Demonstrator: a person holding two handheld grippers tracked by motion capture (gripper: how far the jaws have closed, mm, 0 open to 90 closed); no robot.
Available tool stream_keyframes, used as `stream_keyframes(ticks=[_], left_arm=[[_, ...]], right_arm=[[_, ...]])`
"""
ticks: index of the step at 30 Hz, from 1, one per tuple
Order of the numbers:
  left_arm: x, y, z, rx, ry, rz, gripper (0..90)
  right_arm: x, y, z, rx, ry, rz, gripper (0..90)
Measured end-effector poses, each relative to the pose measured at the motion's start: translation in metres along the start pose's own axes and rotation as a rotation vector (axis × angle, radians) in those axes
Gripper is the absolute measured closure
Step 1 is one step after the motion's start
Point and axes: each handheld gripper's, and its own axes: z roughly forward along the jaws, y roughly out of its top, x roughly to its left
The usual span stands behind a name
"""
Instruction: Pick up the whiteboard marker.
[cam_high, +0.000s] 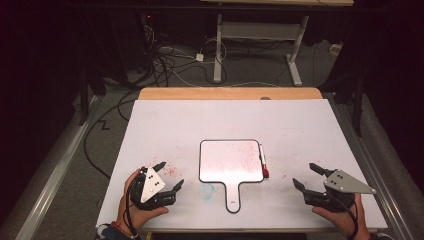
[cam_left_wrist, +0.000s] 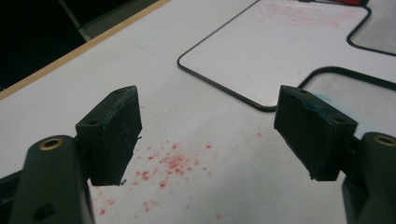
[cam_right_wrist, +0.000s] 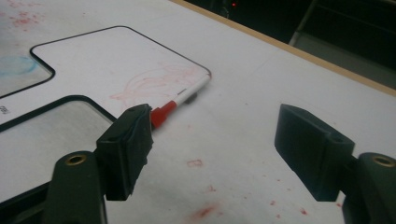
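Observation:
A small whiteboard (cam_high: 230, 161) with a black rim and a handle lies flat in the middle of the white table; faint red scribbles mark its right part (cam_right_wrist: 154, 79). A white marker with a red cap (cam_high: 263, 161) rests along its right edge, cap toward me (cam_right_wrist: 161, 114). My left gripper (cam_high: 169, 175) sits low at the near left, open, nothing between its jaws, over red specks (cam_left_wrist: 173, 163). My right gripper (cam_high: 305, 175) stands open at the near right, empty, its left jaw close to the marker's cap.
The white table cover (cam_high: 165, 125) has red stains near the left gripper and a pale blue smudge (cam_high: 206, 190) beside the board's handle. A wooden edge (cam_high: 230, 93) runs along the far side. Beyond it are cables (cam_high: 170, 60) and a desk frame (cam_high: 260, 45) on the floor.

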Motion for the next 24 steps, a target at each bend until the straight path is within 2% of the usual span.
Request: stream_keyframes(ticks=[5, 7, 9, 12, 16, 20, 23, 24], left_arm=[[0.002, -0.005, 0.006, 0.037, -0.010, -0.001, 23.1], [0.001, -0.005, 0.007, 0.040, -0.014, 0.004, 23.1], [-0.001, -0.005, 0.006, 0.037, -0.015, 0.011, 23.1], [-0.005, -0.007, 0.006, 0.060, -0.029, 0.017, 23.1], [-0.005, -0.008, 0.006, 0.070, -0.029, 0.022, 23.3], [-0.007, -0.008, 0.005, 0.063, -0.019, 0.029, 24.1], [-0.007, -0.009, 0.005, 0.067, -0.021, 0.024, 24.1], [-0.007, -0.010, 0.006, 0.080, -0.024, 0.024, 24.2]], right_arm=[[-0.001, 0.000, 0.007, 0.031, 0.033, 0.018, 29.2], [-0.001, -0.001, 0.012, 0.058, 0.060, 0.038, 30.5], [-0.001, -0.001, 0.013, 0.064, 0.070, 0.036, 31.6], [-0.002, 0.002, 0.018, 0.110, 0.110, 0.057, 35.2], [-0.001, 0.005, 0.023, 0.153, 0.119, 0.077, 37.4], [-0.009, 0.012, 0.044, 0.219, 0.134, 0.106, 40.2], [-0.017, 0.017, 0.061, 0.256, 0.175, 0.171, 40.5], [-0.018, 0.020, 0.066, 0.268, 0.178, 0.178, 41.3]])
